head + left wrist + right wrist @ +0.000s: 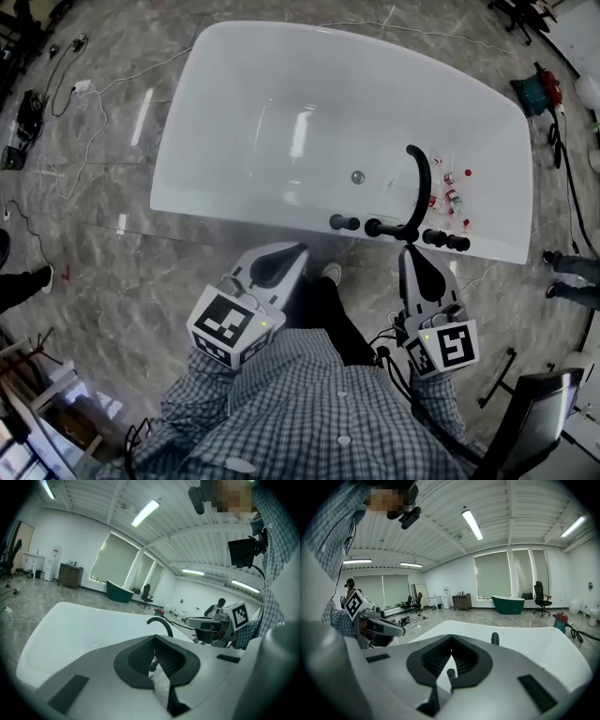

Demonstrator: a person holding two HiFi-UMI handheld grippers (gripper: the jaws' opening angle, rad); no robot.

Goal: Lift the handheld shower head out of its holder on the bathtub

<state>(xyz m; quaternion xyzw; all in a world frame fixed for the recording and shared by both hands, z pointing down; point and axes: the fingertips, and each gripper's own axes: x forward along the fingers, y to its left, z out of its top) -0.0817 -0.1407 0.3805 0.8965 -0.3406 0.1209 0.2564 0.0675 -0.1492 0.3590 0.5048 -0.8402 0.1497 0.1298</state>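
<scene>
Right, the shower head (450,241) sits in its holder among the black fittings on the white bathtub's (234,202) near rim, right of the curved spout (421,183). We hold the left gripper (300,250) and right gripper (409,250) just short of that rim, both with jaws pinched together, empty.

Bathtub (244,103): white, glossy, wide basin, long side facing near. A row of black fittings (374,227) sits on its near rim, right of centre. Handheld shower head (446,240): short black piece lying level at the row's right end, on the rim. Its holder can't be told apart beneath it.
</scene>
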